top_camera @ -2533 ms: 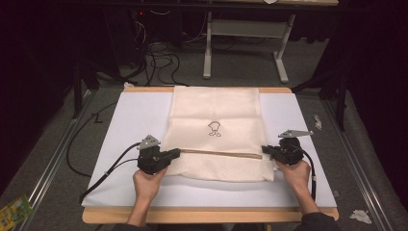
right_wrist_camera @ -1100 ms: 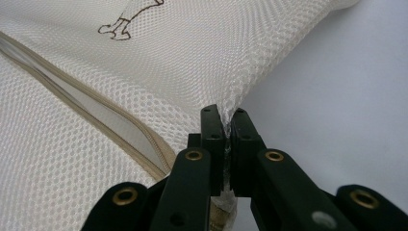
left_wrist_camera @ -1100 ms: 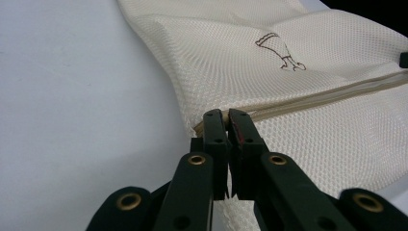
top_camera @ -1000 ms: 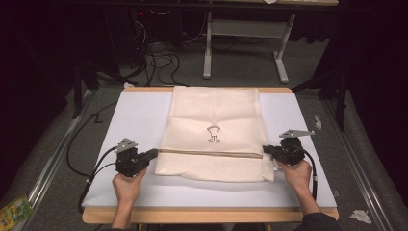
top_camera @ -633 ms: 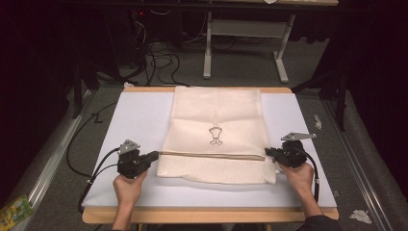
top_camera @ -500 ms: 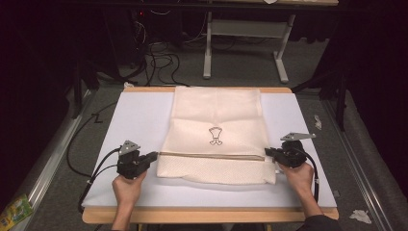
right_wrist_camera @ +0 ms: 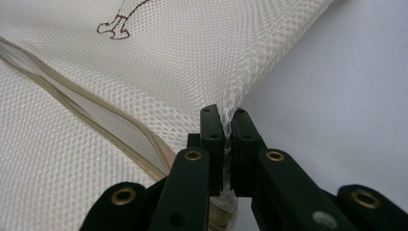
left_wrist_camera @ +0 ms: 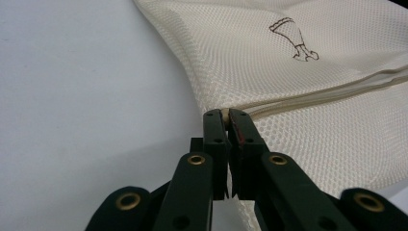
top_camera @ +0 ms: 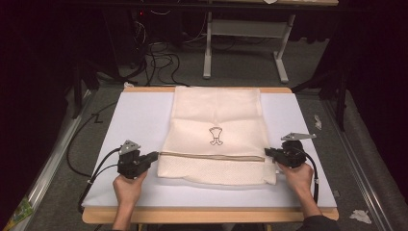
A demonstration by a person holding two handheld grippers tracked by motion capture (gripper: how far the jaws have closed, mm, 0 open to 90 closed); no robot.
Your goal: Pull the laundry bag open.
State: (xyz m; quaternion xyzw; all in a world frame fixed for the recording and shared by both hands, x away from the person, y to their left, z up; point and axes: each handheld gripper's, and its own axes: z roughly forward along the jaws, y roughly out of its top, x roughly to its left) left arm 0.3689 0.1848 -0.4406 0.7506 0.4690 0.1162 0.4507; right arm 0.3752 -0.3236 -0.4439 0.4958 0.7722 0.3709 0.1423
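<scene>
A cream mesh bag (top_camera: 216,120) with a small dark printed figure (top_camera: 216,136) lies flat on the white mat (top_camera: 130,120). A zipper (top_camera: 211,155) runs across the bag near its front. My left gripper (top_camera: 155,155) is shut on the bag's left edge at the zipper's end; in the left gripper view the jaws (left_wrist_camera: 225,115) pinch the mesh (left_wrist_camera: 298,82) there. My right gripper (top_camera: 267,152) is shut on the right edge, and in the right gripper view its jaws (right_wrist_camera: 224,114) clamp a fold of mesh (right_wrist_camera: 144,67) beside the zipper (right_wrist_camera: 96,113). Both hands rest on the mat.
The mat covers a wooden table whose front edge (top_camera: 207,215) is near me. Black cables (top_camera: 91,168) trail off the left side. A metal table frame (top_camera: 240,33) stands on the floor behind, and paper scraps (top_camera: 358,215) lie at the right.
My left gripper has drawn leftward with the bag's edge since the earliest frame, pulling the zipper line straight. In the last second both grippers shifted only slightly toward me.
</scene>
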